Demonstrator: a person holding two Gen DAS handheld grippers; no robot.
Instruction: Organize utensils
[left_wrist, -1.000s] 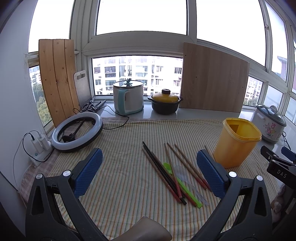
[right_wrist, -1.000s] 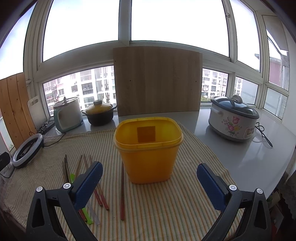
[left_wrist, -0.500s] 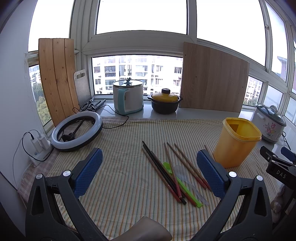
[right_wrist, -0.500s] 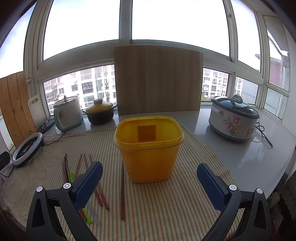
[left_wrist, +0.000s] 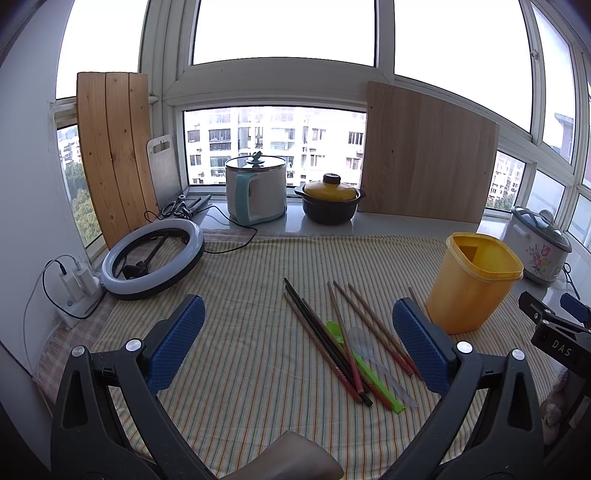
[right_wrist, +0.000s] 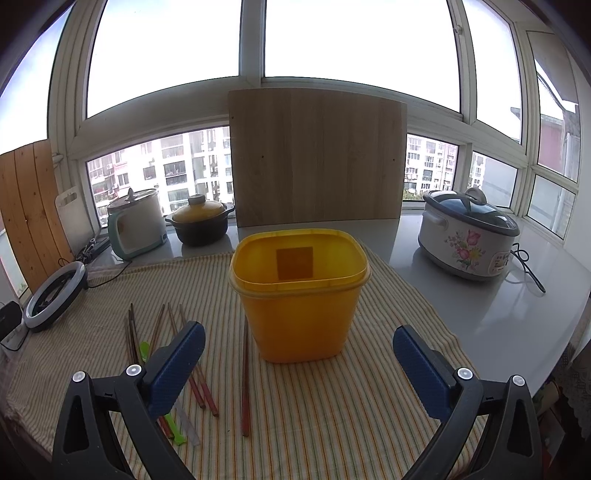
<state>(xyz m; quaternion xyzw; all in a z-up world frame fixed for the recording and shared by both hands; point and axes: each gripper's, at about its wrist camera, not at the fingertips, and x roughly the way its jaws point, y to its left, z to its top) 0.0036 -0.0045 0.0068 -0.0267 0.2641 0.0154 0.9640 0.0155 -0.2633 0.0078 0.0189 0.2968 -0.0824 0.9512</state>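
With both tools held wide and gripping nothing, we hover our left gripper (left_wrist: 297, 339) over the utensil pile and our right gripper (right_wrist: 297, 363) before the yellow container (right_wrist: 299, 295), which stands upright on the striped cloth (right_wrist: 332, 424).

We judge the chopsticks (left_wrist: 332, 332) risky: they cross and overlap, so pinching one could drag or scatter its neighbours, and a thin stick may slip from the pads. Bumping the light container could tip it.

We count roughly eight chopsticks, one lying alone (right_wrist: 245, 376) just beside the container, one green spoon (left_wrist: 364, 369), one clear spoon (left_wrist: 369, 350), and one container.
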